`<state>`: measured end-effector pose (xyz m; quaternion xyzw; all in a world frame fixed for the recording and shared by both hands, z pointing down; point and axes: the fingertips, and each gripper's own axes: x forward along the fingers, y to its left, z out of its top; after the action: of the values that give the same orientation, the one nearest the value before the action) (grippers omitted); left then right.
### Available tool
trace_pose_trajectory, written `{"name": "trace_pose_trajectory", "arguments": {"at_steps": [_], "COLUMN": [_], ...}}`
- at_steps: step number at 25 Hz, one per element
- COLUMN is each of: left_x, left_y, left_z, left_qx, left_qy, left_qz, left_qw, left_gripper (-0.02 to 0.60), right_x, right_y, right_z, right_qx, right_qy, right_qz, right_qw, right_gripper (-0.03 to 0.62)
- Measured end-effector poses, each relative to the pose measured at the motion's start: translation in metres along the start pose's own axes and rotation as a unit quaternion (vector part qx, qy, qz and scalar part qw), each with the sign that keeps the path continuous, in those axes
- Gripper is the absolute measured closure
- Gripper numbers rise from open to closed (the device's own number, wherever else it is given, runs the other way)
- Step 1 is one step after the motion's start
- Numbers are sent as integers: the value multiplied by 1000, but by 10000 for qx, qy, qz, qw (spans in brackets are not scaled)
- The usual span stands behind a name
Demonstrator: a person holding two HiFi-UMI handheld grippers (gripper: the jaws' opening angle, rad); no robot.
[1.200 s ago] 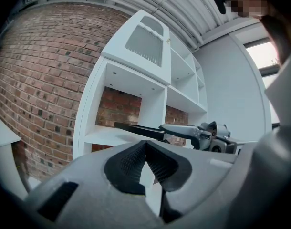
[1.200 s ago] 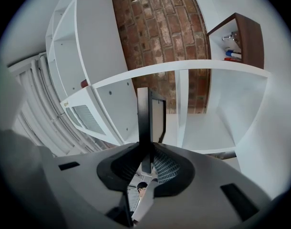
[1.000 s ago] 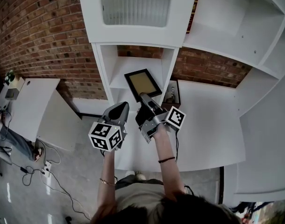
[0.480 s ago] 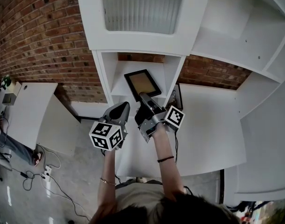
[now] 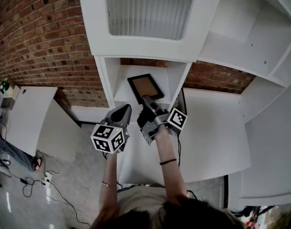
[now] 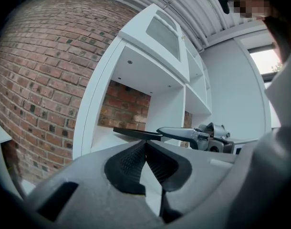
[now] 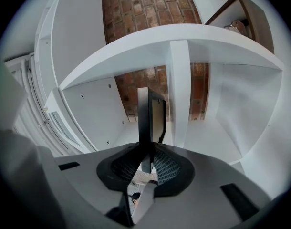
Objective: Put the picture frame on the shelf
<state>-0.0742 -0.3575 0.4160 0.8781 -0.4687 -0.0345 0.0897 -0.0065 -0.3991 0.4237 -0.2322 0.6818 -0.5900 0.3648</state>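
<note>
my right gripper [image 5: 147, 100] pinches the picture frame [image 5: 145, 86], a thin black border around a tan panel, in the shelf [image 5: 118, 80] opening; my left gripper [image 5: 125, 109] has its jaws pressed together, empty. the right gripper view gives the frame edge-on, only the head view shows its face
</note>
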Motion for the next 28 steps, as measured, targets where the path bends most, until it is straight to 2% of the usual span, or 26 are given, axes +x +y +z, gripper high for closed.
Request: {"name": "trace_pose_trajectory", "arguments": {"at_steps": [28], "left_x": [6], "left_y": [7], "left_z": [-4], "left_qx": [-15], "left_qy": [87], "left_qz": [-29], "left_qw": [10000], "left_gripper": [571], "right_x": [5], "right_y": [-13], "right_z": [4], "right_qx": [131], "right_qy": [-128], "right_qz": [-354], "right_qw": [9992], "right_gripper": [523]}}
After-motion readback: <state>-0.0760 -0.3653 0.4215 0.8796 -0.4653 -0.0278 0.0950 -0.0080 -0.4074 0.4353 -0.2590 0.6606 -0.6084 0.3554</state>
